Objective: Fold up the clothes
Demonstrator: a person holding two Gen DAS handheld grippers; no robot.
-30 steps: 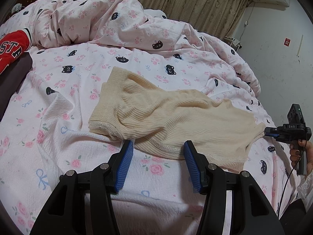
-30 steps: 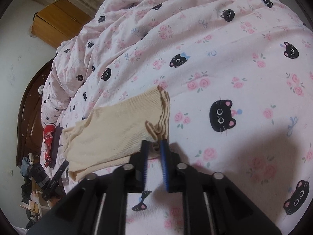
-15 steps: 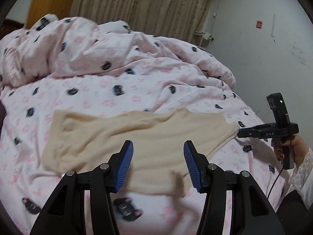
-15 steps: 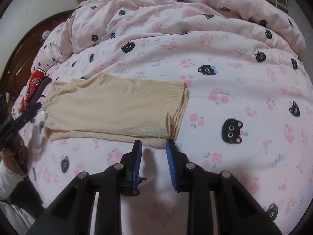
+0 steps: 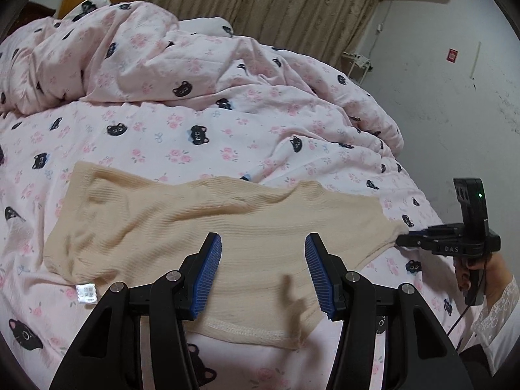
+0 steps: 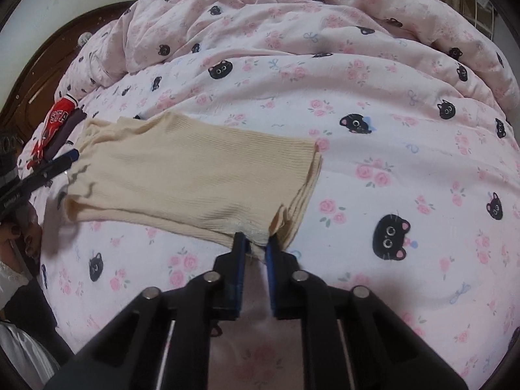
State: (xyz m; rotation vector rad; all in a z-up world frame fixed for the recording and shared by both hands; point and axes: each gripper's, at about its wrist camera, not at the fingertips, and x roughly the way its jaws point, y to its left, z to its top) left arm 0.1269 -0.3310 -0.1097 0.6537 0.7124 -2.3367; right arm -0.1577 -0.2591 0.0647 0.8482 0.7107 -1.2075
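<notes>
Swung back toward the near hem since half a second ago — right gripper closing, pads pinching a corner of the cream ribbed garment.
Spread flat and doubled on the pink cat-print bedding, white label showing at one edge; left gripper unclenched above the cloth, gripping nothing — red garment well apart beside the headboard.

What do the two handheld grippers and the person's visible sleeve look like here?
Both grippers, left gripper and right gripper, have black linkage arms with silver pivot bolts and ribbed blue pads. The right one shows a green light, "DAS" lettering and a black cable. The sleeve is white lace.
</notes>
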